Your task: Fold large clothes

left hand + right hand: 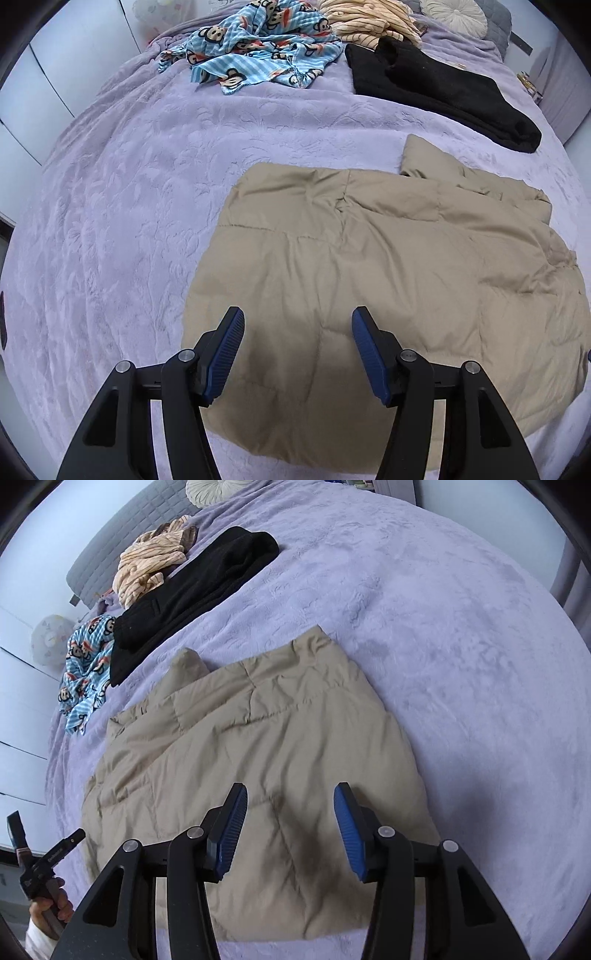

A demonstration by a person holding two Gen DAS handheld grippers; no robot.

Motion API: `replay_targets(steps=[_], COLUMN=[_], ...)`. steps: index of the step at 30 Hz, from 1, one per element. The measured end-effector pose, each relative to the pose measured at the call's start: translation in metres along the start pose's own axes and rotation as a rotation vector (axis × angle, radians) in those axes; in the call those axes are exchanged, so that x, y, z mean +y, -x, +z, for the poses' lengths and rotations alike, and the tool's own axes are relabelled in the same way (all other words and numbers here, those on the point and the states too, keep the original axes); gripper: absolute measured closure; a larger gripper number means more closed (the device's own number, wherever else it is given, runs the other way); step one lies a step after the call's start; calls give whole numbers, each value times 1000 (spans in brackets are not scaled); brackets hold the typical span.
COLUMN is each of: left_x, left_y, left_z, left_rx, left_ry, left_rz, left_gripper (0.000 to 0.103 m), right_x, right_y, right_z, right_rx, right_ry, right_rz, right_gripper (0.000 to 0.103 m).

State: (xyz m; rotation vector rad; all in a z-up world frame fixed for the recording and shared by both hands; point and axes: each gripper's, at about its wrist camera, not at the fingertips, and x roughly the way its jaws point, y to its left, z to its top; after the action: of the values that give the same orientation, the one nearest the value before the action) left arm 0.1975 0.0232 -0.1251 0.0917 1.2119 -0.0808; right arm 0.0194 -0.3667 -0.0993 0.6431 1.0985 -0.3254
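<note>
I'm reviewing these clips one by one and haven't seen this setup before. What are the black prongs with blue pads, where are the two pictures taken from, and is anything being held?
No robot here: a person holds a two-fingered tool in each hand, each with a camera looking along its fingers. One picture looks past the left tool, the other past the right tool; in the right view the hand holding the left tool shows at the bottom left corner. Both tools are open above a tan padded jacket lying partly folded on a purple bedspread. Nothing is held. Further back lie a black garment, a blue monkey-print cloth, a striped garment and a round cushion.
</note>
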Motion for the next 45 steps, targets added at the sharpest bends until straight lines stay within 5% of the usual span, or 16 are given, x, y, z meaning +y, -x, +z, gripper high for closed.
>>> replay_targets(steps=[1,4,20,26,32,36,41,45], left_x=[-1,-2,4,27,42,41,43,47], left_y=[3,15,6,-10,-20,-15,-16,-17], left_z=[-4,-16,-87,-111,-118,-118,-119,-120], left_rx=[3,-22,28,71,123,71,75,78], left_ry=[3,8,-26,50,121,131,181,198], left_rz=[-10,-5,-54,-16,-100,-130,-202,-235], left_gripper=[40,2,1,1,1,1,1,1], right_x=[-1,-6,-20,-23,-22,-25,-31,-35], right_y=[3,13,11,-6,-11,-13,-19,-24], right_z=[-6,-25,-106,-129,-131,-123,-117,-115], right_rx=[3,17,65,75,71,64,52,53], right_ry=[-5,-26,-94,-129,-139,-185,-243,-293], right_rz=[3,15,64,119,161,199,254,303], right_gripper=[48,48,31,22,21,20,0,0])
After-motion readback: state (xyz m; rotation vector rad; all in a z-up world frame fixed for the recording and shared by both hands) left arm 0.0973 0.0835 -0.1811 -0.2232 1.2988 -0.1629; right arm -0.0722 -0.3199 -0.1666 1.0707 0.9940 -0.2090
